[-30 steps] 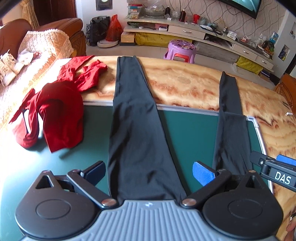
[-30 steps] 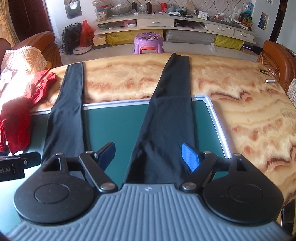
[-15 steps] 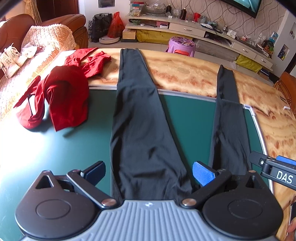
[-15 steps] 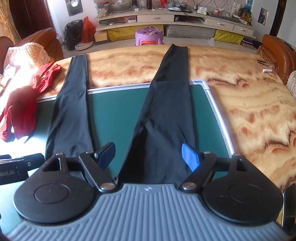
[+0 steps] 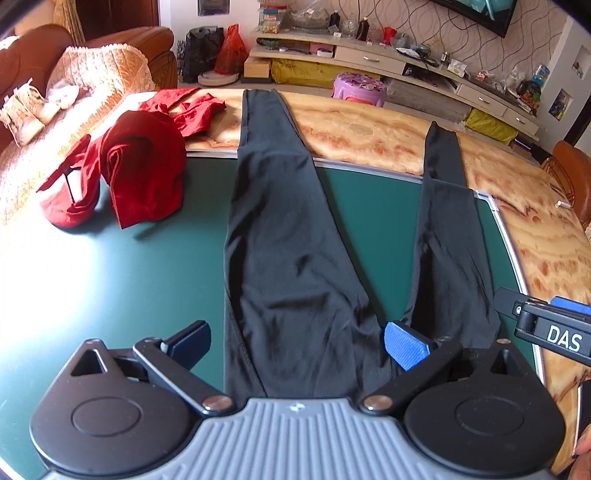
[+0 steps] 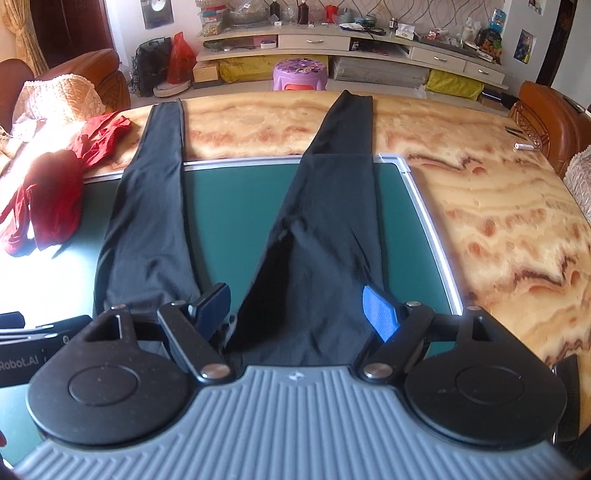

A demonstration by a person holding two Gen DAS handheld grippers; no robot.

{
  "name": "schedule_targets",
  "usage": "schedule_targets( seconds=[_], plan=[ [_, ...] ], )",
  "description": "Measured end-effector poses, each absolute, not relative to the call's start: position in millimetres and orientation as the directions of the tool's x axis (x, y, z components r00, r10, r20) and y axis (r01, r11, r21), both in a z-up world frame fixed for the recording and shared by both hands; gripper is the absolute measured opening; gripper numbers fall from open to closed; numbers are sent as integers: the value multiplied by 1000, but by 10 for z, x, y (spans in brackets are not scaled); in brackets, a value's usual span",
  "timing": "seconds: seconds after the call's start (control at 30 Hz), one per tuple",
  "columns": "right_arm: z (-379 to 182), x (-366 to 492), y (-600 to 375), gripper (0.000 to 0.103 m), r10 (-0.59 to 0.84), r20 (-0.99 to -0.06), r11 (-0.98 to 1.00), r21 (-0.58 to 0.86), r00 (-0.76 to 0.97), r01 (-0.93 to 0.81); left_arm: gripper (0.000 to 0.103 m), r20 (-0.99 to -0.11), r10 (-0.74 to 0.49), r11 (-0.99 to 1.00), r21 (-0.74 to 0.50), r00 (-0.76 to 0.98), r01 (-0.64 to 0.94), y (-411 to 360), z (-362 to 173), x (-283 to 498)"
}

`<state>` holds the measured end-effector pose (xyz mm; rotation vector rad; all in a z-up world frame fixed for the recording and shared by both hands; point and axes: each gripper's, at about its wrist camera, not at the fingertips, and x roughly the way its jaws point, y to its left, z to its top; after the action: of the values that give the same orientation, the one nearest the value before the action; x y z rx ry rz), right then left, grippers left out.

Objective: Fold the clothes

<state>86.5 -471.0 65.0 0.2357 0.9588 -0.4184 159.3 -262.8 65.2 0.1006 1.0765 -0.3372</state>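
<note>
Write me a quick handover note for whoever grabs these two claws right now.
Left claw: open, over the waist end of the black leggings, gripping nothing.
Right claw: open, over the other leg's upper part, gripping nothing.
Leggings lie flat, legs spread in a V from the green mat onto the marble table.
Red clothes lie unfolded at the mat's left edge.
Done: leggings laid out. Left: every fold.

Marble-patterned table (image 6: pixel 491 206) carrying a green mat (image 6: pixel 236 206), sunlit at left. Beyond: purple stool (image 6: pixel 300 75), long low cabinet (image 6: pixel 369 44) crowded with bottles, swirl-patterned wall (image 5: pixel 424 22), brown leather sofa (image 5: pixel 22 62) under a beige throw (image 5: pixel 99 70), perhaps a television (image 5: pixel 480 11) top right.
</note>
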Motion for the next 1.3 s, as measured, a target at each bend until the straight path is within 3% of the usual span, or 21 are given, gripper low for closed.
schedule_targets(
  seconds=[0.23,1.3],
  plan=[
    [667,681,-4615,87,-252,-825,900,-8,505,436,103,-863,-191,941,-25,468,338,-2576,664,1362],
    [528,-318,-4204,87,-236,-818,888,38,525,459,103,-844,-221,939,-49,489,340,-2237,586,182]
  ],
)
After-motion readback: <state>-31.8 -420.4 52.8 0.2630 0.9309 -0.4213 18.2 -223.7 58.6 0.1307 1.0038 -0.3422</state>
